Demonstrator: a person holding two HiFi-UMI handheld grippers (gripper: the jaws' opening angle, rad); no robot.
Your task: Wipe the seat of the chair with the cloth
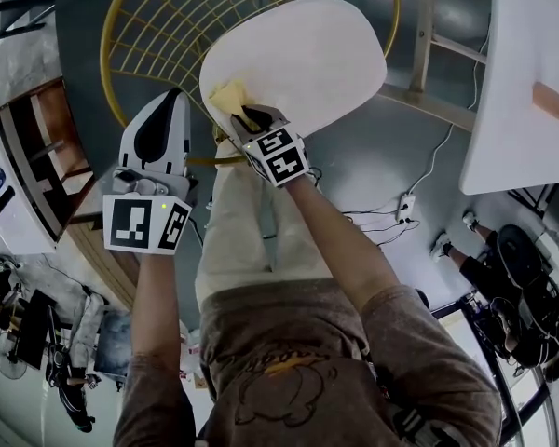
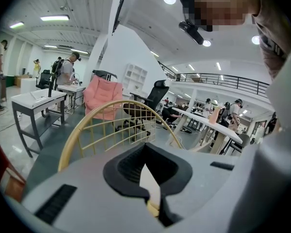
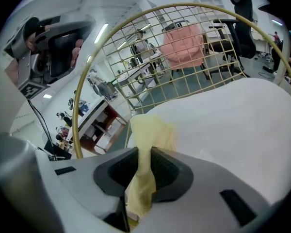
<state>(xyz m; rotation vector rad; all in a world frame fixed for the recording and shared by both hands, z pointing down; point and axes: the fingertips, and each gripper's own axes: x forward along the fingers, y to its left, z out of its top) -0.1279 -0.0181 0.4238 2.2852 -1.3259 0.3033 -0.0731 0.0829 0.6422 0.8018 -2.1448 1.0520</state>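
My right tool [image 3: 143, 174] was clamped on the yellow cloth [image 3: 150, 130], a thick fold pinched between the jaws and the loose end spilling out ahead of them onto the chair. And there it sat, at the near-left rim of the white seat [image 1: 307, 54], right up by the yellow wire backrest [image 1: 158, 26]. That was the whole story for the stroke to come, I reckoned: almost all of the seat lay away to the far right of the cloth, broad and bare, with the wire back curving round on the left. So the sweep had only one way to run, out across the seat and away from the wire. My left tool [image 1: 168, 110] hung off to the left of the seat, beside the backrest, jaw tips met with nothing between them and touching nothing. The right was the nearer hand by a long way, already on the seat; the left looked set to sit this one out.
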